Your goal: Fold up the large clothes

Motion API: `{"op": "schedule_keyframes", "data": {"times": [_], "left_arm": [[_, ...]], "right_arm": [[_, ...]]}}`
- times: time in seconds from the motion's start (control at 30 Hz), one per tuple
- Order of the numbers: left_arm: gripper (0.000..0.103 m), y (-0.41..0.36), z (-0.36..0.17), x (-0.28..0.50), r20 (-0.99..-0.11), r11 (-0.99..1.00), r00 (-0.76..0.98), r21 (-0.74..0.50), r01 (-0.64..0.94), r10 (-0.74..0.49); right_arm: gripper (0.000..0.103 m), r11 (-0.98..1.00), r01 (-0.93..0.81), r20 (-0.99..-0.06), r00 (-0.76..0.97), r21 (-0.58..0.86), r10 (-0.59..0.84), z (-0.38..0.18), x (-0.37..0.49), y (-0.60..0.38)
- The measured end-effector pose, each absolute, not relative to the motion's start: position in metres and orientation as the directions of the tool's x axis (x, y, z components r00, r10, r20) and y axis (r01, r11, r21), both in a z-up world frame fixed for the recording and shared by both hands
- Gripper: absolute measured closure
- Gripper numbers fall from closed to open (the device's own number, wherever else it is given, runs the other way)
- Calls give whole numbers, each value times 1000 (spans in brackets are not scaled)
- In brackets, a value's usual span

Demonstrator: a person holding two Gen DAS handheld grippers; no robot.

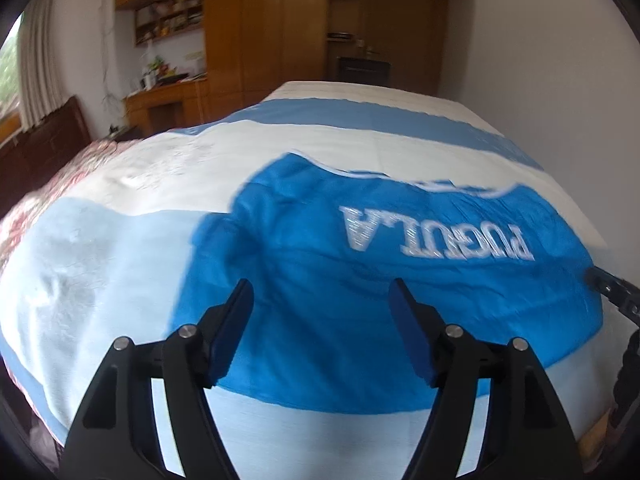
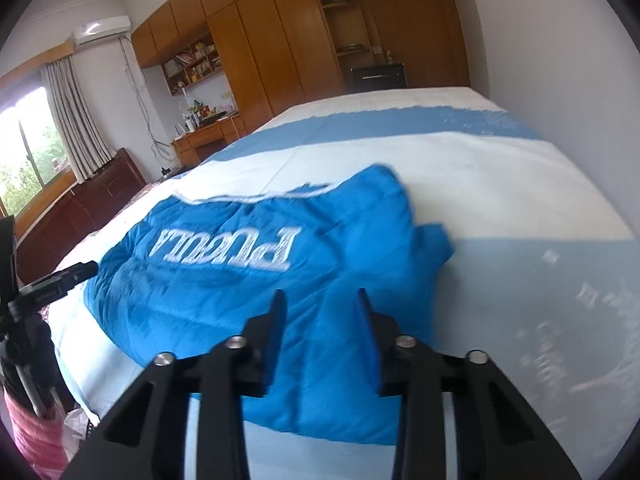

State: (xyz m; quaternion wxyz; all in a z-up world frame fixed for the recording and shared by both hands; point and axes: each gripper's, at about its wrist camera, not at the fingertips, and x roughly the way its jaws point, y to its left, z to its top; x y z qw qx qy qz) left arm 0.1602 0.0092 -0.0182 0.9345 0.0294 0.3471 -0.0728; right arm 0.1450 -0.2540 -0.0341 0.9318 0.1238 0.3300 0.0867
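A bright blue garment [image 1: 360, 280] with white upside-down lettering lies spread on the bed, its near hem toward me. It also shows in the right wrist view [image 2: 280, 280], with a sleeve bunched at its right side. My left gripper [image 1: 322, 292] is open and empty, held just above the garment's lower left part. My right gripper [image 2: 320, 300] is open and empty above the garment's lower right part. The right gripper's fingers [image 1: 612, 292] show at the left wrist view's right edge. The left gripper's fingers [image 2: 72, 272] show at the right wrist view's left edge.
The bed [image 1: 120, 280] has a white and light blue striped cover [image 2: 520, 200]. Wooden wardrobes [image 2: 280, 40] and a desk [image 2: 204, 136] stand behind it. A white wall [image 2: 560, 40] runs along the right. A dark headboard [image 1: 48, 148] and a curtained window [image 2: 28, 148] are at the left.
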Motion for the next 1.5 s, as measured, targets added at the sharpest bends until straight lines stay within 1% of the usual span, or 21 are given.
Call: {"op": "schedule_keyframes", "data": {"times": [0.03, 0.13, 0.23, 0.37, 0.57, 0.77, 1.07, 1.33, 1.5], "left_arm": [[33, 4, -23, 159, -656, 986, 747, 20, 164, -111], [33, -4, -35, 160, -676, 984, 729, 31, 177, -109], [33, -2, -47, 164, -698, 985, 706, 12, 171, -114], [33, -1, -52, 166, -703, 987, 702, -1, 163, -116], [32, -5, -57, 163, -703, 988, 706, 28, 151, -87], [32, -1, -51, 156, -710, 991, 699, 9, 131, -86], [30, 19, -35, 134, -706, 998, 708, 32, 54, -16], [27, 53, -35, 124, -723, 999, 691, -3, -35, 22], [25, 69, -41, 120, -742, 996, 670, -66, -60, -9]], "right_arm": [[83, 954, -78, -599, 763, 288, 243, -38, 145, -251], [85, 957, -78, -610, 755, 280, 240, -48, 147, -248], [85, 962, -81, -624, 747, 259, 231, -54, 149, -246], [85, 967, -82, -644, 732, 241, 223, -65, 151, -243], [86, 974, -90, -664, 718, 209, 209, -77, 157, -238], [87, 971, -89, -664, 715, 224, 219, -78, 158, -241], [87, 968, -86, -677, 700, 235, 227, -74, 160, -244], [87, 967, -86, -691, 685, 239, 231, -71, 163, -246], [87, 966, -86, -694, 681, 243, 235, -70, 164, -247]]}}
